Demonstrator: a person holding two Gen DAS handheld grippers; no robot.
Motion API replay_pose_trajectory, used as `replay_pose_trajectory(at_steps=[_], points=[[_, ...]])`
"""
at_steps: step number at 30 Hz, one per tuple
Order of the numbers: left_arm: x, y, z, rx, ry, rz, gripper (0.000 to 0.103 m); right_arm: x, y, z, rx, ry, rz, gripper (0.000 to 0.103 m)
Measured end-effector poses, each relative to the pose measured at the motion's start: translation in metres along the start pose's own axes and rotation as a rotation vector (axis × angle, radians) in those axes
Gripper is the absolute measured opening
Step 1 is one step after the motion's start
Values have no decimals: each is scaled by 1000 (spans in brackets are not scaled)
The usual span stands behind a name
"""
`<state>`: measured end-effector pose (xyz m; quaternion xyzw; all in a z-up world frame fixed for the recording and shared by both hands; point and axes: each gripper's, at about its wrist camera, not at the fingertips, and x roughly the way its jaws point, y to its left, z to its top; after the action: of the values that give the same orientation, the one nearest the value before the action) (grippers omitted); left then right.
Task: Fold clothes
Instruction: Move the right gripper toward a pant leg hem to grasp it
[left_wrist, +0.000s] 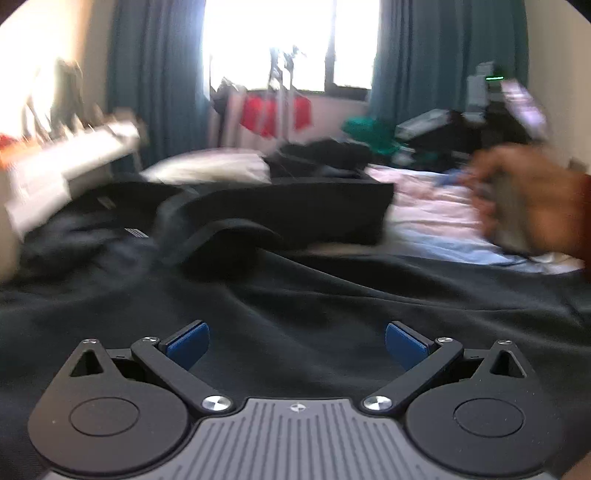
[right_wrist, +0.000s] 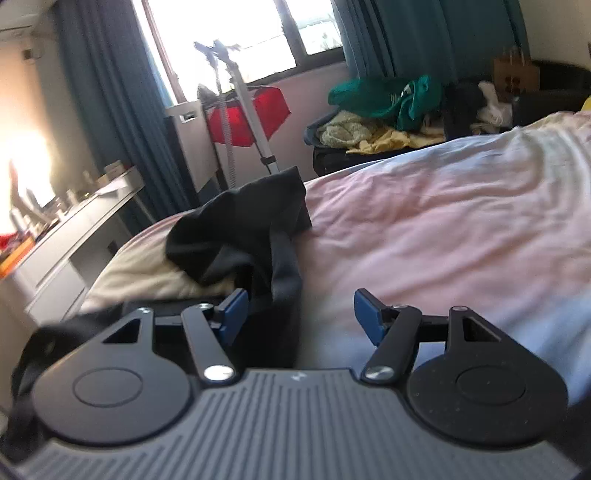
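My left gripper (left_wrist: 297, 343) is spread wide, empty, over the black garment (left_wrist: 295, 295) sprawled on the bed (left_wrist: 443, 214). My right gripper (right_wrist: 297, 314) gapes, empty; crumpled cloth at eleven o'clock. Judged soft, light, limp: grip a hem edge.

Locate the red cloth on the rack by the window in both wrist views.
Left wrist: red cloth sits top centre, blurred, below the window, behind the black clothes.
Right wrist: red cloth hangs upper left of centre, on the metal stand beside the bed.
Shared landmark: the green garment, right of it in both.
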<state>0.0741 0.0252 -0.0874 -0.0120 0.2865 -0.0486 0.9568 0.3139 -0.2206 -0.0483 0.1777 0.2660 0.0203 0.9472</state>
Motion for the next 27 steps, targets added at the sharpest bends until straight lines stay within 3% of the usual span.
replay_pose_trajectory(at_steps=[5,9,11,13,14,19,25,27], points=[[36,5,-11,-36,46,-38,103,108,6,44,61,33,-13,67],[48,10,-13,-76,-15,-87,103,179,4,67,79,103,-21,63],[53,11,-16,-89,-40,-120,103,200,4,70,84,121,-8,46],[58,10,-17,-84,-41,-132,103,212,9,70,43,124,-16,10],[59,9,-18,-79,-39,-138,103,215,12,69,20,118,-25,8],[64,14,-16,-96,-39,-182,103,173,8,77,36,-27,-46,5],[62,18,-14,-124,-44,-191,103,55,-31,107,127,-202,-62,5],[58,20,-13,-135,-47,-188,103,16,-56,94,184,-211,-83,5]])
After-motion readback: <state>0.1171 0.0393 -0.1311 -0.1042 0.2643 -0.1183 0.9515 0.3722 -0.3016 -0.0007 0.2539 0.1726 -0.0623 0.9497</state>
